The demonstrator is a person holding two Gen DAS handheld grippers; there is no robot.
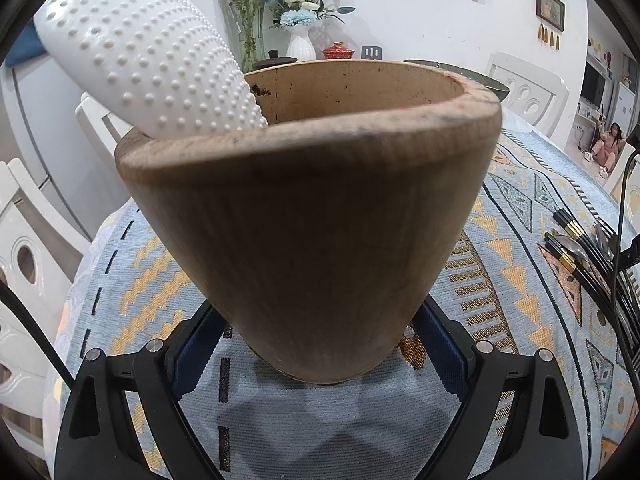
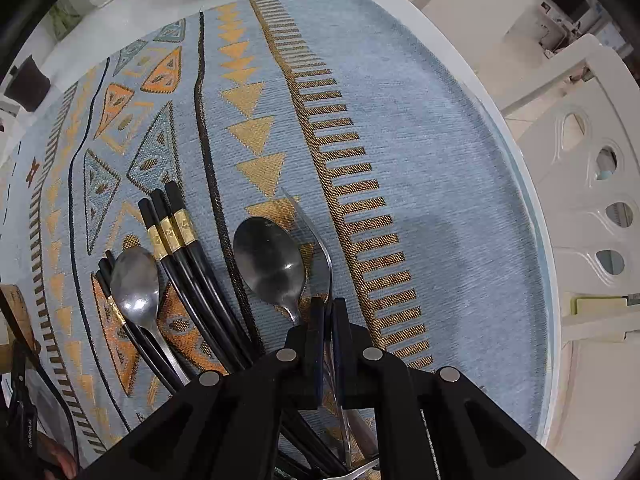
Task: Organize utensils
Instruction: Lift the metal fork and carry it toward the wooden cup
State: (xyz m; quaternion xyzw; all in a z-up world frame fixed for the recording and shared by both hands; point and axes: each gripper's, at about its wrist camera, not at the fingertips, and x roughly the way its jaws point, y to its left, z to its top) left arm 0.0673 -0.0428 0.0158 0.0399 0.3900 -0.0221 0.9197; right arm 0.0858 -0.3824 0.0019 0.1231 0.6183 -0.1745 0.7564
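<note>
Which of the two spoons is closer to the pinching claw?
The bigger, darker spoon on the right. Its handle runs down right beside the right gripper, which is pinched on the fork. The smaller, shinier spoon lies farther left, past the black chopsticks.

We see the cup [image 1: 312,232] on the tabletop [image 1: 516,184], with spoons [image 2: 272,260] between chopsticks [image 2: 188,264] and a fork [image 2: 316,248].

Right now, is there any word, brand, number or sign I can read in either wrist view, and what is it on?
"GenRobot.AI": white lettering running up a black device at the lower left edge of the right wrist view.
Gold bands on the black chopsticks: a pattern or marks, too small to read.
Framed pictures on the wall: no legible text.
Wooden holder: no label.
</note>
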